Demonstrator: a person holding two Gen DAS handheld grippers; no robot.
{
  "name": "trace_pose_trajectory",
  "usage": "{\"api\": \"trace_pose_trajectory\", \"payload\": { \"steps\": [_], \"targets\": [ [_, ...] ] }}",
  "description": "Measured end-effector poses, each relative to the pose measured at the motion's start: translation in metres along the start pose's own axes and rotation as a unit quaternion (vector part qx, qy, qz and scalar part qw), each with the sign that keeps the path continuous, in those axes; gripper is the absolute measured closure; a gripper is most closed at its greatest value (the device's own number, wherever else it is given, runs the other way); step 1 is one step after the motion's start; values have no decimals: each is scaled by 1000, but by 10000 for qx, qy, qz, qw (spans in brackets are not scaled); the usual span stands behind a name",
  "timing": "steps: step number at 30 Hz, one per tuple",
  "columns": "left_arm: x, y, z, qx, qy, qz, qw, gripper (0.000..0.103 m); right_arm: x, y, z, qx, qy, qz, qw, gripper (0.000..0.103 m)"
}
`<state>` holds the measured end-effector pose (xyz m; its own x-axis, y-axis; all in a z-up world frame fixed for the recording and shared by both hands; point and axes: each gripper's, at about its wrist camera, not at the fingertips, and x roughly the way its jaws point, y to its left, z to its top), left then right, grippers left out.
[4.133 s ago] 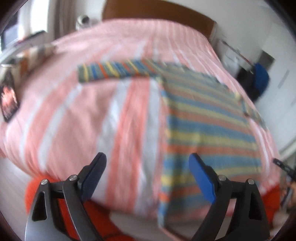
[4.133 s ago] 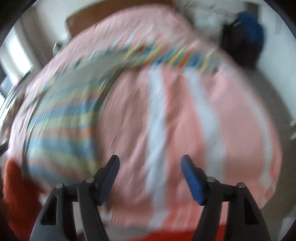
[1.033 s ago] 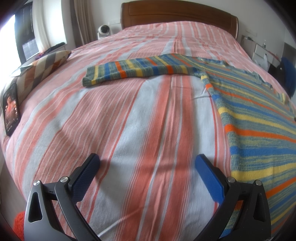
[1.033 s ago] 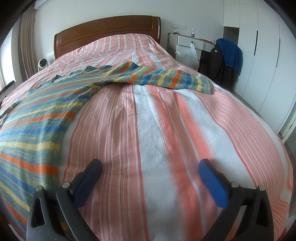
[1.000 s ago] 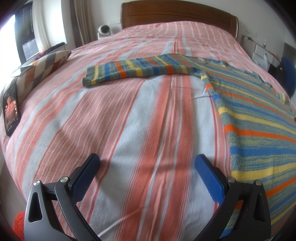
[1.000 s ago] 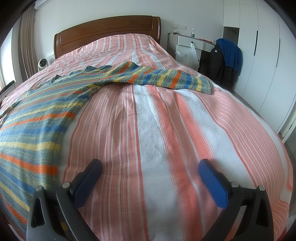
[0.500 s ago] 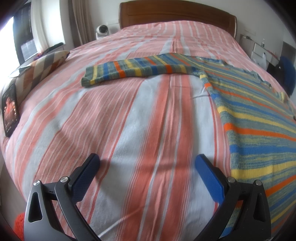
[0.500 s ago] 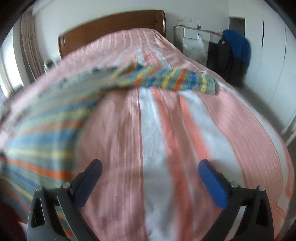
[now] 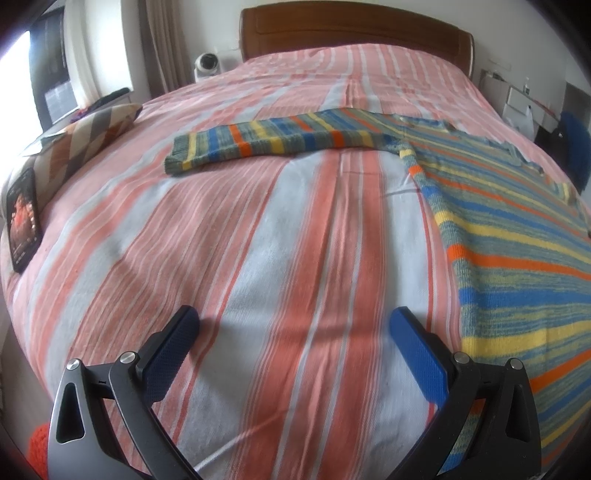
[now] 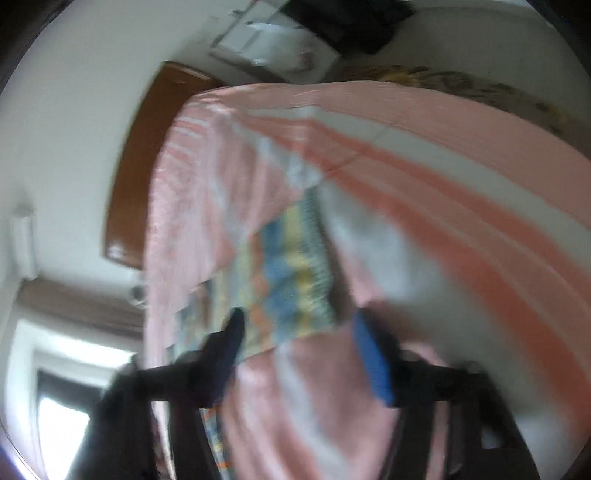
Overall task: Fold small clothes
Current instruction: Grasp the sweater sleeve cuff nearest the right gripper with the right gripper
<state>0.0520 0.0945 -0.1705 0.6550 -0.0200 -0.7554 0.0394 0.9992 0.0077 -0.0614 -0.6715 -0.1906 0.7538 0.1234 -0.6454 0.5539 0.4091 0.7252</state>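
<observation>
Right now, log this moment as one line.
left gripper: open over bedspread, holds nothing | right gripper: jaws just closing around sweater sleeve end, grip unclear, view blurred | sweater: unfolded

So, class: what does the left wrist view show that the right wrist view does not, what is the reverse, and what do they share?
Only the left wrist view: a phone, a patterned cushion and the open left gripper over bare bedspread. Only the right wrist view, blurred and rolled: the right gripper, jaws just closing, at the sweater's sleeve end. Both: the striped sweater, bedspread and wooden headboard.
</observation>
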Motion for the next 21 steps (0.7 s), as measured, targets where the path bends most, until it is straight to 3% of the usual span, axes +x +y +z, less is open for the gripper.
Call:
{"api": "trace_pose_trajectory", "payload": {
  "steps": [5,8,10,11,13,17,21],
  "targets": [
    [0,0,0,9,-6,14,10000,0,33,-22,29,230,165,409,9988,87],
    [0,0,0,6,-7,17,10000,0,47,-30,36,389,29,649,9971,90],
    [-1,1,0,6,-17,39,10000,0,50,-29,39,358,11,646,9973,91],
    [0,1,0,6,-21,55,10000,0,54,-25,35,318,32,619,9976,99],
    [0,4,0,11,-27,76,10000,0,58,-19,38,142,37,339,9993,101],
    [1,4,3,21,-25,72,10000,0,39,27,31,-361,-304,128,9988,101],
    [0,4,3,19,-8,70,10000,0,29,119,22,-1154,-374,577,9909,101]
  ]
}}
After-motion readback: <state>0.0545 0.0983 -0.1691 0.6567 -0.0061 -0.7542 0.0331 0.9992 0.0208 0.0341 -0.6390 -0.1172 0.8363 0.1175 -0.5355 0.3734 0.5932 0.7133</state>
